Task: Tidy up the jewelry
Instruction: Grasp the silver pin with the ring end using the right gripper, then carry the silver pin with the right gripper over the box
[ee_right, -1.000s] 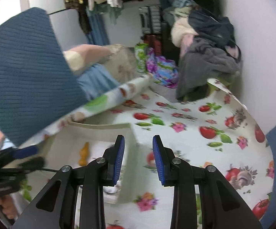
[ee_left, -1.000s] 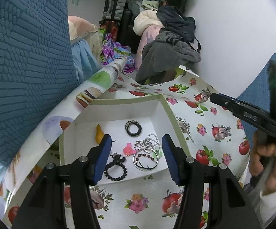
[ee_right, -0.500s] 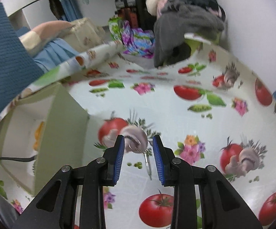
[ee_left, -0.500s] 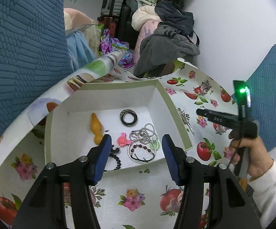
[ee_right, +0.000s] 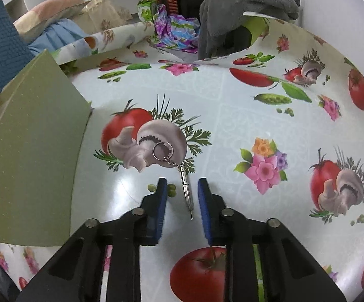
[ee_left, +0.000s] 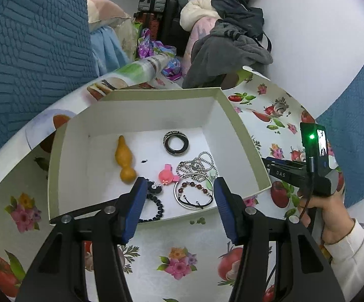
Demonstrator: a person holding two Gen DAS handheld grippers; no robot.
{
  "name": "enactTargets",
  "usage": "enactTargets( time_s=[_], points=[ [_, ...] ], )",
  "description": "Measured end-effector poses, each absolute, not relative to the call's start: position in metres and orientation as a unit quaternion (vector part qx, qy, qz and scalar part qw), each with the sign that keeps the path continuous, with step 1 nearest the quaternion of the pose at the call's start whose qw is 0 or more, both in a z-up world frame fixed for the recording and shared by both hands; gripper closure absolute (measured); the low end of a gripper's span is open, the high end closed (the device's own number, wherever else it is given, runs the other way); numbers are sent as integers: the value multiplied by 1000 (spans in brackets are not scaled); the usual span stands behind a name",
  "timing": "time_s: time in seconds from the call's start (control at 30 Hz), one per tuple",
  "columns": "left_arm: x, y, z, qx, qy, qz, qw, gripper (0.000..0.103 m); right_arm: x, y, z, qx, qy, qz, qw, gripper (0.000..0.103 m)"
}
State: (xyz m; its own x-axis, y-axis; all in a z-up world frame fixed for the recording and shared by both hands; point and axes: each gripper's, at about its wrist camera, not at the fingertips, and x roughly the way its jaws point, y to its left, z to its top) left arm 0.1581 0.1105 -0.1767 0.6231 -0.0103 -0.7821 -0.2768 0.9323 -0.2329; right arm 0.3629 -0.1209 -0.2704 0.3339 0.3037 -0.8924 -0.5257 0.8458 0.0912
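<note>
A white open box [ee_left: 234, 123] stands on the table; its green outer wall [ee_right: 31, 151] shows in the right wrist view. Inside lie an orange gourd charm [ee_left: 124, 159], a black ring bangle [ee_left: 176, 146], a pink clip [ee_left: 166, 176], silver bead chains [ee_left: 198, 166], a brown bead bracelet [ee_left: 194, 192] and a black bead bracelet [ee_left: 154, 201]. My left gripper [ee_left: 180, 191] is open and empty over the box's near edge. My right gripper [ee_right: 182, 188] is open, low over the table, its fingers either side of a silver keychain with a small metal tool [ee_right: 185, 187].
The flowered tablecloth [ee_right: 257, 115] covers the table. A heap of grey clothes [ee_left: 229, 50] and bags lie beyond the far edge. A blue textured cushion [ee_left: 26, 45] rises on the left. The right gripper's body [ee_left: 315, 171] shows beside the box's right wall.
My right gripper has swung away from the box and come down over the keychain, which now lies between its fingers. My left gripper has moved a little closer to the box.
</note>
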Motion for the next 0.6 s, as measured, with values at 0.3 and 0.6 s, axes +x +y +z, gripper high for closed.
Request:
enactTargets(
  time_s=[0.3,0.6],
  points=[
    [155,113,-170,-171,422,75,887,47,363,-122,-266,-118,513,241,815,100],
    [149,121,-141,-191,404,62,892,47,354,-121,-201,-87,483,247,836,100]
  ],
)
